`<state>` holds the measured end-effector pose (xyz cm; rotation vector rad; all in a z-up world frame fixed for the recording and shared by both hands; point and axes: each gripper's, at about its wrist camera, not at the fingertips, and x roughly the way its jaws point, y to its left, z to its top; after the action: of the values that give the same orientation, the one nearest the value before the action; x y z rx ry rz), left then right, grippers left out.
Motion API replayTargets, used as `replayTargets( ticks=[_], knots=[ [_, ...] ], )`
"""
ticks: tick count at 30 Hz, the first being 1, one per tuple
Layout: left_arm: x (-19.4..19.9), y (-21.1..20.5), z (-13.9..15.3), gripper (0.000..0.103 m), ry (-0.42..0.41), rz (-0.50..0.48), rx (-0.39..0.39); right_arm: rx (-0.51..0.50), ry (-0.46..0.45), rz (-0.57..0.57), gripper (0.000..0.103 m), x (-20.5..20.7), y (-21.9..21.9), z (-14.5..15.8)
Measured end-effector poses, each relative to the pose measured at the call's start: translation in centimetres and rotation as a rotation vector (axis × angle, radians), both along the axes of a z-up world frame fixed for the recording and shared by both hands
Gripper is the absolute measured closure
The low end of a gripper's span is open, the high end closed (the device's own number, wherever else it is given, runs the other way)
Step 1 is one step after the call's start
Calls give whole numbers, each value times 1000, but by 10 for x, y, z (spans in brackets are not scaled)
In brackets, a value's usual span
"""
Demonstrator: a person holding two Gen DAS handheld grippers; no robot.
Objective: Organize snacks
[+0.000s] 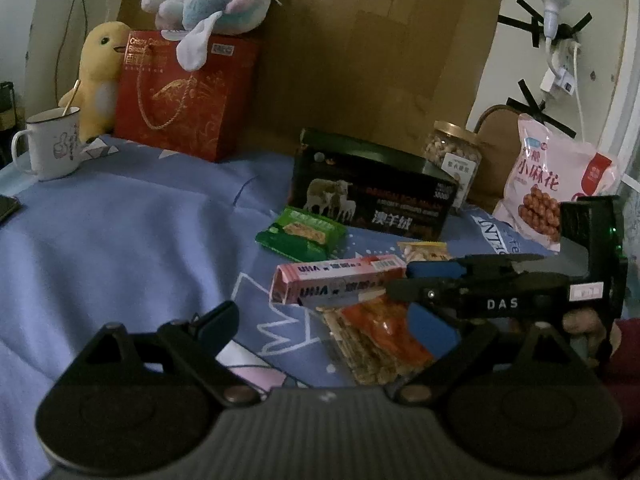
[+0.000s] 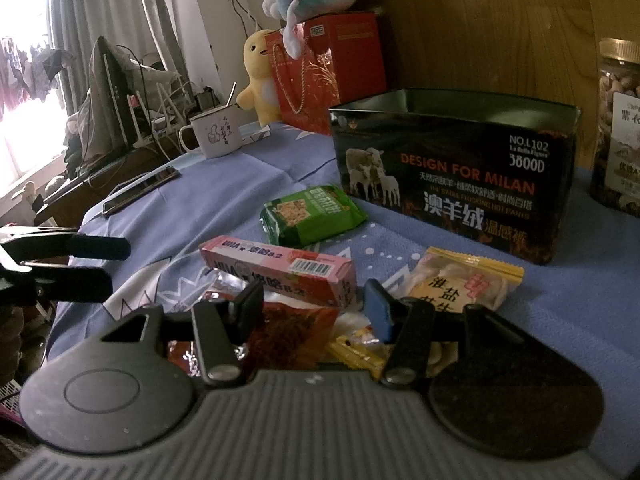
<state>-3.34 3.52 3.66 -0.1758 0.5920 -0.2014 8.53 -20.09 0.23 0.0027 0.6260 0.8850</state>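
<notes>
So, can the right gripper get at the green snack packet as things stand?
Probably yes. The right gripper has open jaws, and the green snack packet lies uncovered on the blue cloth; only the pink box lies between, low enough to pass over.

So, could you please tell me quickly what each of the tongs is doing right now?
Left tongs: open, holding nothing.
Right tongs: open, holding nothing.

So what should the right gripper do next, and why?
Probably close the right gripper on the pink box. Its jaws stand open around the pile just below that box, holding nothing, and the open black tin behind looks ready for snacks.
</notes>
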Motion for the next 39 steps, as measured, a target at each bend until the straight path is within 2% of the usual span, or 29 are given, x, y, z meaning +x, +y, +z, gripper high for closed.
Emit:
replayTargets(
  ticks=[11, 15, 24, 39],
  knots=[
    [2, 4, -3, 8, 8, -3, -45, 0, 0, 0, 45, 0, 0, 0],
    [1, 5, -5, 3, 0, 3, -53, 0, 1, 0, 45, 0, 0, 0],
    [1, 4, -6, 3, -4, -9, -71, 0, 0, -1, 45, 0, 1, 0],
    [2, 1, -5, 3, -2, -11, -60, 0, 1, -3, 44, 0, 1, 0]
  ],
)
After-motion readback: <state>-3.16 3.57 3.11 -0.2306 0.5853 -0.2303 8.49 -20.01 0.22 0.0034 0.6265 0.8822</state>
